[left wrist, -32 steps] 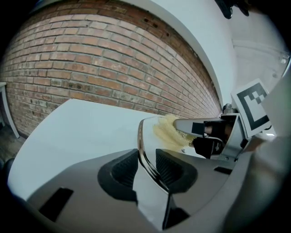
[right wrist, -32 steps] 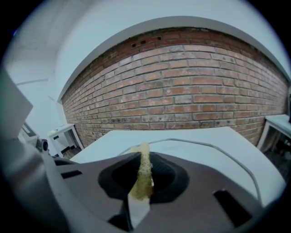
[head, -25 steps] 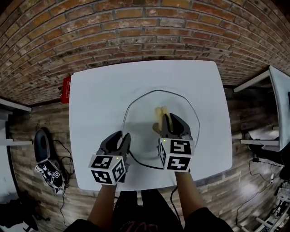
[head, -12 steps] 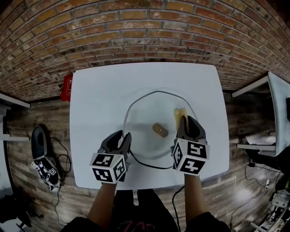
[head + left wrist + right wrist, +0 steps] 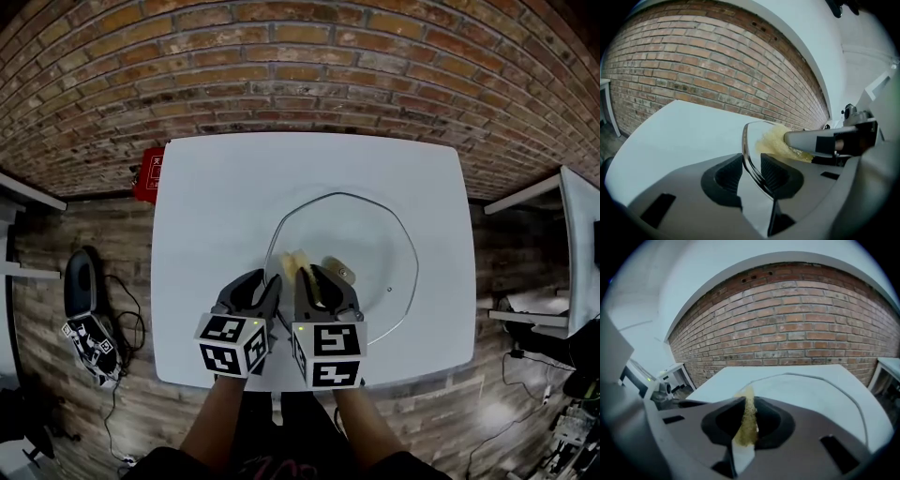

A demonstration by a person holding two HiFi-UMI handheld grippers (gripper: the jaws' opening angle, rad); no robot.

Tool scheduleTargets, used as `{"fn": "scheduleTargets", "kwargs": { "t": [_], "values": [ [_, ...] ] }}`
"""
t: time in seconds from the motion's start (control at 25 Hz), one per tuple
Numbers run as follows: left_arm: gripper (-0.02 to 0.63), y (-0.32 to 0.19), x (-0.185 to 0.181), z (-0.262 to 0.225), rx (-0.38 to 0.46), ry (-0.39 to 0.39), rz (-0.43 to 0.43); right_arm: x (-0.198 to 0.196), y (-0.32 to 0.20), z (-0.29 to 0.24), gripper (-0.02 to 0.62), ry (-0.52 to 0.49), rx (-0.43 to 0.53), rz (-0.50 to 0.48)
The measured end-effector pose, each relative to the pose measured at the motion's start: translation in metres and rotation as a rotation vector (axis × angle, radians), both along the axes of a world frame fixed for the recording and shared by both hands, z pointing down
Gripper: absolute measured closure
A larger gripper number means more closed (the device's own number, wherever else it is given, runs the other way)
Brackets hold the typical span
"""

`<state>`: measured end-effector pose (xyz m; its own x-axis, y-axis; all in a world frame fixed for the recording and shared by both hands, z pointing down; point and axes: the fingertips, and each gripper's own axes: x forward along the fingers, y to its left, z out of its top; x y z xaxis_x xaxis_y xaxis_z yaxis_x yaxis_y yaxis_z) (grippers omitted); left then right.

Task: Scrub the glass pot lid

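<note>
While left gripper (image 5: 266, 284) jaws pinch lid (image 5: 380, 239) rim, right gripper (image 5: 315, 277) jaws clamp sponge (image 5: 294, 261) against it, on counter (image 5: 211, 187).

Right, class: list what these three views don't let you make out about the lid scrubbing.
- Head view: the near-left rim of the glass pot lid, covered by the left gripper and right gripper.
- Right gripper view: whether the sponge touches the glass, hidden by that gripper's jaws.
- Head view: print on the red object, too small.

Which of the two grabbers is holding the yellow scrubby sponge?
The right gripper: the yellow sponge is pinched between its jaws. The left gripper instead clamps the rim of the glass lid, with no sponge in it.
</note>
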<state>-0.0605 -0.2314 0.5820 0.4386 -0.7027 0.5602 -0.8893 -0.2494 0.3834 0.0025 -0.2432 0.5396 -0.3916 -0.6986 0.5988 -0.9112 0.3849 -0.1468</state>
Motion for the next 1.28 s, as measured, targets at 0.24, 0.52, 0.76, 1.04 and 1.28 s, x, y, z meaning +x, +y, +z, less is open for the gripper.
{"fn": "scheduleTargets", "kwargs": {
  "t": [0.24, 0.52, 0.76, 1.04, 1.28],
  "values": [
    [0.483, -0.001, -0.002, 0.002, -0.002, -0.014, 0.003, 0.047, -0.005, 0.016, 0.537, 0.108, -0.028, 0.067],
    [0.483, -0.001, 0.0, 0.002, 0.0, -0.025, -0.002, 0.148, -0.013, 0.017, 0.537, 0.23, -0.039, 0.243],
    [0.483, -0.002, 0.002, 0.002, 0.004, -0.022, -0.004, 0.16, -0.009, 0.002, 0.537, 0.207, -0.004, 0.285],
    [0.483, 0.0, 0.0, 0.001, -0.002, -0.01, -0.006, 0.026, 0.033, -0.008, 0.537, 0.016, -0.045, -0.002],
    [0.483, -0.002, -0.001, 0.002, 0.004, -0.006, -0.006, 0.029, 0.042, 0.016, 0.537, 0.09, -0.098, -0.014]
  ]
}}
